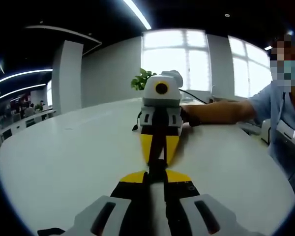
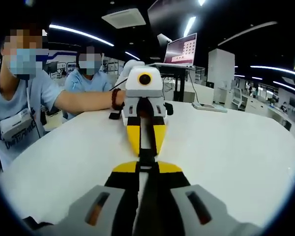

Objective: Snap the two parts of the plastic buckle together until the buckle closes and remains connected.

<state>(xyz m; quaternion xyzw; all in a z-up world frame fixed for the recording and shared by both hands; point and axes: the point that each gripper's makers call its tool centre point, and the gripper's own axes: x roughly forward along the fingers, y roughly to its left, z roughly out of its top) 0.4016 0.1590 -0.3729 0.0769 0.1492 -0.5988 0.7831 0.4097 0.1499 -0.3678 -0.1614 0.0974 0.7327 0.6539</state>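
Note:
A small black plastic buckle (image 1: 157, 165) hangs just above the white table (image 1: 64, 157), held between the two grippers, which face each other tip to tip. My left gripper (image 1: 157, 173) rises from the bottom of the left gripper view, its yellow-tipped jaws shut on the near end of the buckle. My right gripper (image 1: 158, 156) comes from the far side and is shut on the other end. The right gripper view mirrors this: the right gripper (image 2: 146, 166) grips the buckle (image 2: 146, 157) opposite the left gripper (image 2: 146, 150). I cannot tell whether the two halves are latched.
A person's forearm (image 1: 216, 112) lies along the table behind the right gripper, and a second person (image 2: 91, 78) sits behind the table. A green plant (image 1: 141, 78) stands at the far edge. A laptop on a stand (image 2: 181, 51) is beyond the table (image 2: 236, 147).

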